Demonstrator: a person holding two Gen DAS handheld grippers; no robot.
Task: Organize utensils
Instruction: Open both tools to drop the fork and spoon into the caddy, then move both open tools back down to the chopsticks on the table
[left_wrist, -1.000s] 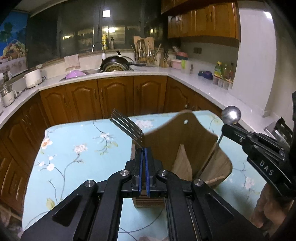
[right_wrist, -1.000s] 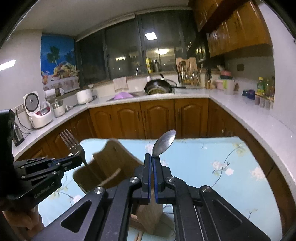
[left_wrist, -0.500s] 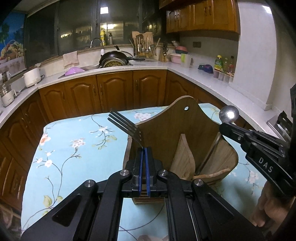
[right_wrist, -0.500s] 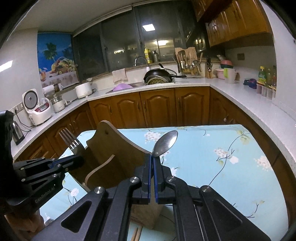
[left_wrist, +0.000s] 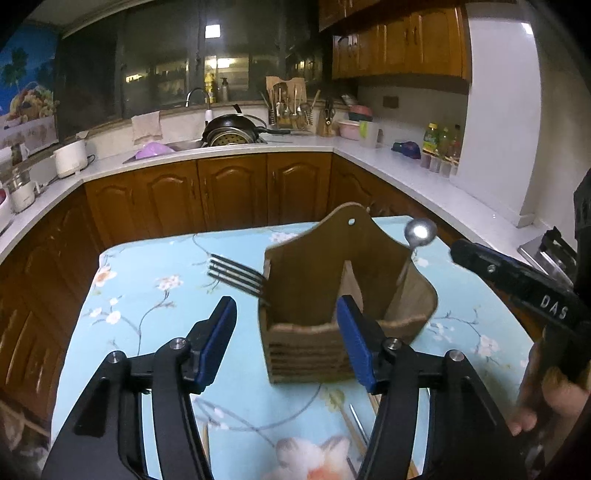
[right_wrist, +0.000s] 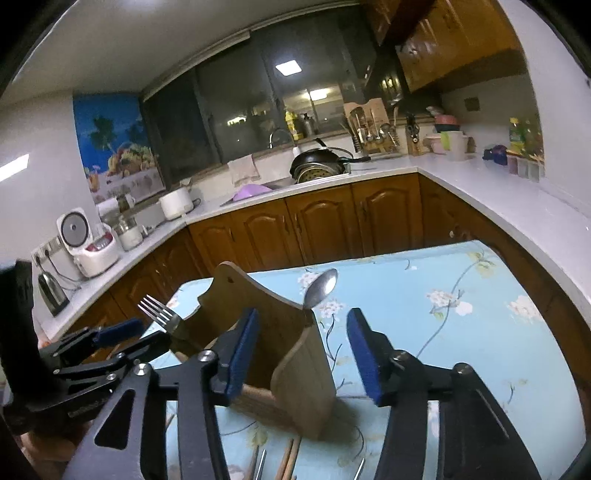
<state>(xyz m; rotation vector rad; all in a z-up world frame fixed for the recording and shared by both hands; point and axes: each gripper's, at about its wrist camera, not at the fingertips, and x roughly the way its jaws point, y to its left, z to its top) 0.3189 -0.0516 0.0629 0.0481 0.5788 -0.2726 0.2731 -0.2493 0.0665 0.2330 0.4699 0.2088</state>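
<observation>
Now both the left gripper (left_wrist: 284, 325) and the right gripper (right_wrist: 301, 345) are standing wide, having just been opening with nothing between their pads, while the fork (left_wrist: 236, 277) and spoon (right_wrist: 321, 286) are resting in the wooden holder (left_wrist: 332, 291) at frame centre on the floral tablecloth (left_wrist: 155, 295).
</observation>
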